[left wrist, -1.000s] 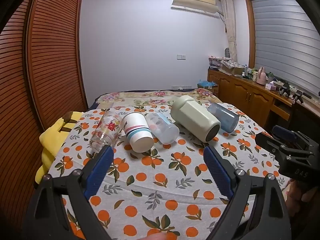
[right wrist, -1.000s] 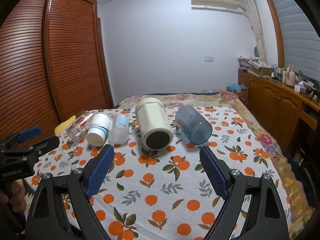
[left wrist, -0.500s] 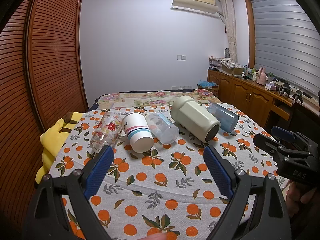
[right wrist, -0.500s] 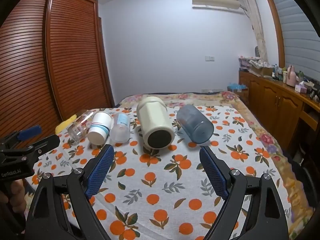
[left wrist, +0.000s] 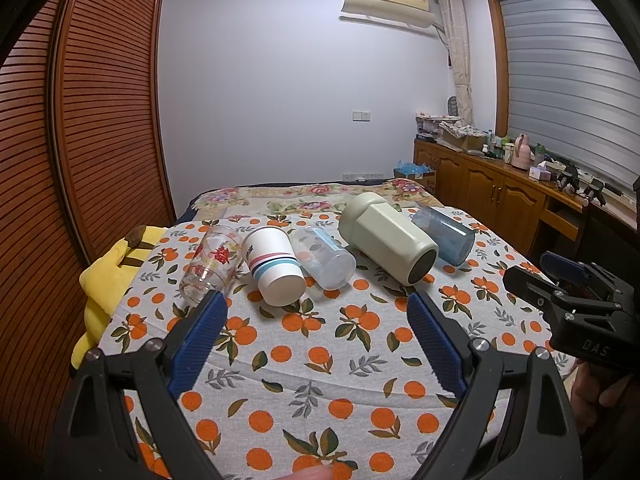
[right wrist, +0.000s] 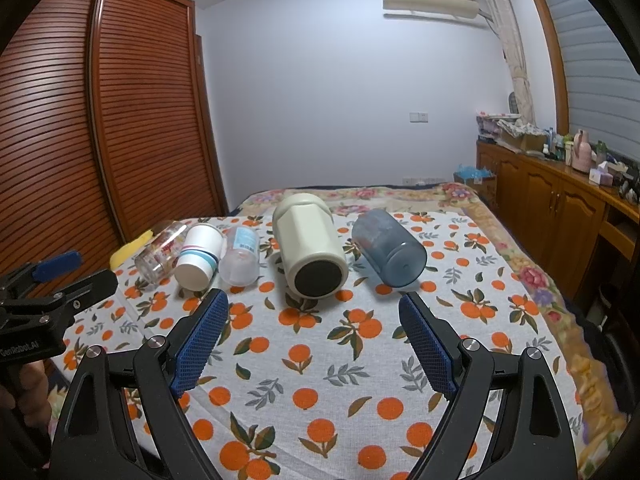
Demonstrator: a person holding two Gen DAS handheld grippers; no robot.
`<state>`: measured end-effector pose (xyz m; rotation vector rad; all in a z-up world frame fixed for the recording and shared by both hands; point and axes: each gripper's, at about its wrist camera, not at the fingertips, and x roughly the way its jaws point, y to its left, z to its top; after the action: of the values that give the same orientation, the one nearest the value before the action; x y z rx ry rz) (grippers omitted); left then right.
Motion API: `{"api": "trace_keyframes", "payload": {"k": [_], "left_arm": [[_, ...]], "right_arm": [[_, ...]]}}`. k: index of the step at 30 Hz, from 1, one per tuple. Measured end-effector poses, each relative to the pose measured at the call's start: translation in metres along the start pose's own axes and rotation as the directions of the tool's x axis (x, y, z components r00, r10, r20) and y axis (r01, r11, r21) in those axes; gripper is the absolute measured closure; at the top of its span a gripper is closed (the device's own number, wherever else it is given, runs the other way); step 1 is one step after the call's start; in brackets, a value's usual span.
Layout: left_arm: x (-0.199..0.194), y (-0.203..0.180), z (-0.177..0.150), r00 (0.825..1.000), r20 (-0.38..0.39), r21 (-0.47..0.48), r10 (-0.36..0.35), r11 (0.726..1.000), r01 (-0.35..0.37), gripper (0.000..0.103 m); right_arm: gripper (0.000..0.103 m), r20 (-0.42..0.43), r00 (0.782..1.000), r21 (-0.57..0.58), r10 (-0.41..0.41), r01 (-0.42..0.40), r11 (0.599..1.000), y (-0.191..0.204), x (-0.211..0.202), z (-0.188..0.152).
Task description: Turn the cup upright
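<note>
Several cups lie on their sides in a row on the orange-print cloth: a clear glass with red print [left wrist: 210, 262], a white paper cup with stripes [left wrist: 274, 264], a clear plastic cup [left wrist: 322, 256], a big cream flask [left wrist: 386, 244] and a blue tumbler [left wrist: 444, 236]. The right wrist view shows the flask [right wrist: 310, 246], the blue tumbler [right wrist: 390, 252], the paper cup [right wrist: 198, 256] and the clear plastic cup [right wrist: 240, 256]. My left gripper [left wrist: 316, 326] is open and empty, short of the row. My right gripper [right wrist: 314, 322] is open and empty, just before the flask.
The cloth covers a table [left wrist: 320, 360] in front of a flowered bed [left wrist: 304, 196]. A yellow plush [left wrist: 108, 276] lies at the left edge. A wooden wardrobe [left wrist: 80, 140] stands left, a cabinet with clutter [left wrist: 500, 184] right.
The right gripper has moved slightly forward toward the cups, so the flask and tumbler look a bit larger. The left gripper has hardly moved.
</note>
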<state>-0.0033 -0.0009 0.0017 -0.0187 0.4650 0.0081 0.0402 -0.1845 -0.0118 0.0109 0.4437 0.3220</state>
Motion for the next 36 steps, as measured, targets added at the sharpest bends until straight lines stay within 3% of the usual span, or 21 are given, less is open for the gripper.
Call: {"api": "trace_keyframes", "payload": {"k": [36], "left_arm": [[-0.0062, -0.0045, 0.0044, 1.0, 0.005, 0.004, 0.005, 1.0, -0.005, 0.011]], "right_arm": [[0.014, 0.0, 1.0, 0.002, 0.002, -0.002, 1.0, 0.0001, -0.0001, 0.0005]]}}
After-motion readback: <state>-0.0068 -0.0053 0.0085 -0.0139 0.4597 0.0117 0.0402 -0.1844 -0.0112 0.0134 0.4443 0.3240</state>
